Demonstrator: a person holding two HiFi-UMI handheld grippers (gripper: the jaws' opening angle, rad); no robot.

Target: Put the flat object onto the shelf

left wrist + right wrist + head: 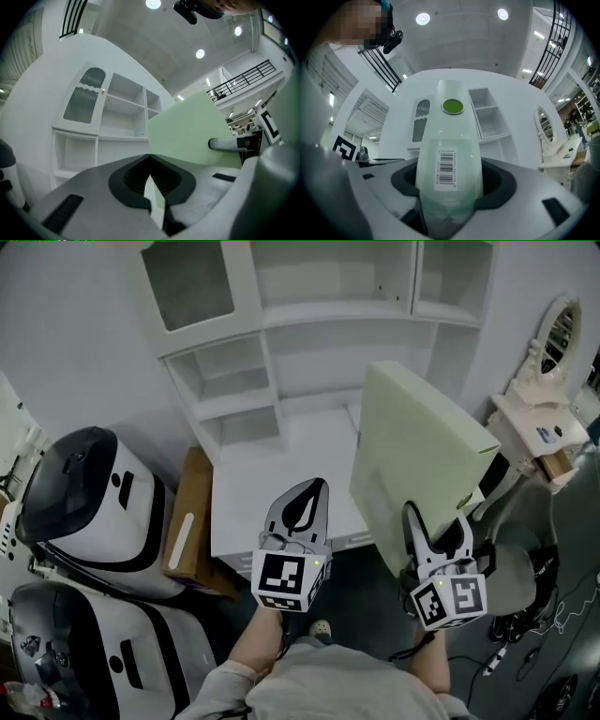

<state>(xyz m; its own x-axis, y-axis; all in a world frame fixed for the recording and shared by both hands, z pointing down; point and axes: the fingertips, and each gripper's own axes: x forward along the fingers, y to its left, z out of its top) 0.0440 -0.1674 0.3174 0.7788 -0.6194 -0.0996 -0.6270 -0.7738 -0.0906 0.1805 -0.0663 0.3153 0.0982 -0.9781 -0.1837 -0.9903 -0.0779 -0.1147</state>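
Jaws of the right gripper (450,187) are clamped on the narrow edge of a flat box (449,154), pale green, which stands between them and rises straight away from the camera. A white barcode label (446,169) sits on that edge, and a round green sticker (453,106) lies further up near the far end. In the head view the flat box (412,446) is held on edge and tilted, its broad face turned to the left, its lower end in the right gripper (438,532) and its upper end in front of the right part of the shelf (337,315).

The left gripper (309,495) hangs just beside the box, on its left, with nothing in it. In the left gripper view its 2 jaws meet at the tips, with only a thin slit open below them, and the green face of the box fills the space to the right.

The shelf is white, with open compartments and 1 panelled door at the upper left, and a white desk top (272,493) stands out below it. A cardboard box (192,521) leans against the left side of the desk, and 2 white and black machines (89,502) stand further left. At the far right is a white dressing table (539,423) with an oval mirror (560,329)
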